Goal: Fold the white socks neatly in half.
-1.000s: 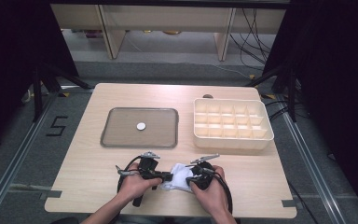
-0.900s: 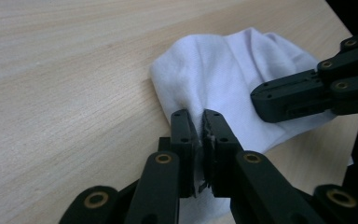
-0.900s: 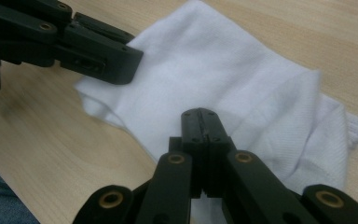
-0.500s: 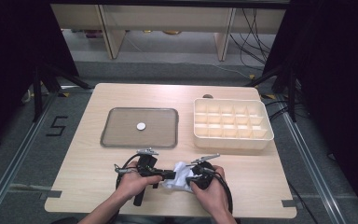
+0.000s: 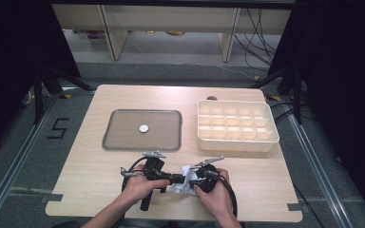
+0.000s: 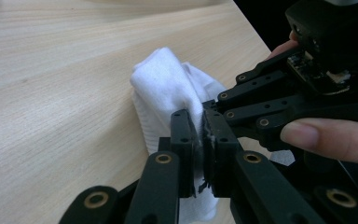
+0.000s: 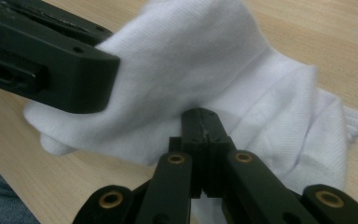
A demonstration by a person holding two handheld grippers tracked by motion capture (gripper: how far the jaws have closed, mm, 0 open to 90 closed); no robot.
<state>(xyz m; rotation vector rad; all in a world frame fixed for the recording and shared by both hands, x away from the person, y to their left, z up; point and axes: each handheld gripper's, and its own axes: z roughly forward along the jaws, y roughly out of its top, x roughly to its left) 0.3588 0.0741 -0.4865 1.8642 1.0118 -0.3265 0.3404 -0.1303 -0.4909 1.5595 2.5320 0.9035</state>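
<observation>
A crumpled white cloth (image 5: pixel 180 189) lies near the table's front edge, between my two grippers. In the left gripper view my left gripper (image 6: pixel 200 135) is shut on a fold of the white cloth (image 6: pixel 163 88), pads pressed together with fabric between them. My right gripper (image 7: pixel 201 123) is likewise shut on the white cloth (image 7: pixel 205 60) from the opposite side. One of the left gripper's black fingers (image 7: pixel 51 60) crosses the upper left of the right gripper view. From above, the left gripper (image 5: pixel 177 179) and right gripper (image 5: pixel 191 182) meet tip to tip at the cloth.
A grey tray (image 5: pixel 123 135) with a small white disc (image 5: pixel 144 128) sits in the middle of the table. A cream compartment box (image 5: pixel 237 142) stands at the right. Bare wood lies left and right of the hands.
The left hand has shifted slightly at the cloth. Both grippers stay closed on it, and the right hand has kept still.
</observation>
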